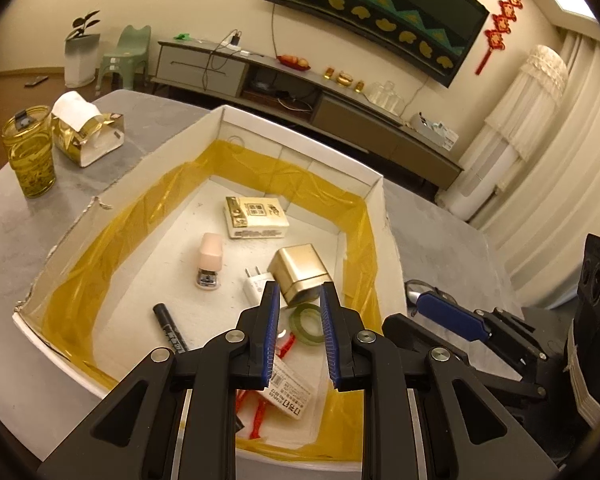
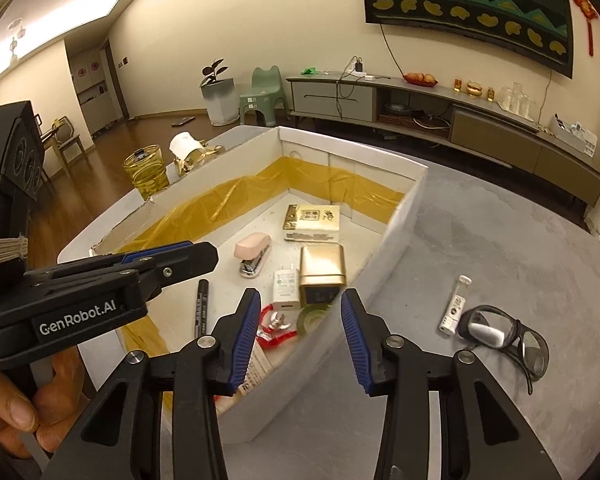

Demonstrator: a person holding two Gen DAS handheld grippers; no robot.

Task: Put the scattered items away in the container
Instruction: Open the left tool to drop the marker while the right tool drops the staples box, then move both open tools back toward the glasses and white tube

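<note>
Your left tongs [image 1: 300,292] cover part of what lies in the container [image 1: 300,148]: their arms hide the near end of the black marker [image 1: 170,330] and most of a labelled red-and-white packet [image 1: 290,394] at 6 o'clock. The print on that packet is too small to read. A green tape roll [image 1: 310,322] shows through the gap, partly cut off by the right pad. From the right wrist, the container's near wall hides the lower part of the same packet and half the tape roll.

The container is a white, open box on the grey desk [image 1: 440,232], lined low along its walls with crinkled yellow film; one rim edge at 9 o'clock is torn. Inside, well apart, lie a tissue pack [image 1: 256,216], a pink stapler [image 1: 209,260], a white charger plug [image 1: 256,286] and a gold tin [image 1: 298,272] touching it.

Outside, at 3 o'clock in the right view, a white tube [image 2: 454,306] lies just beside clear glasses [image 2: 500,336].

Your left tongs hang over the box, parted, nothing pinched. Your right tongs [image 2: 298,296] are parted too, straddling the box wall without pressing it.
</note>
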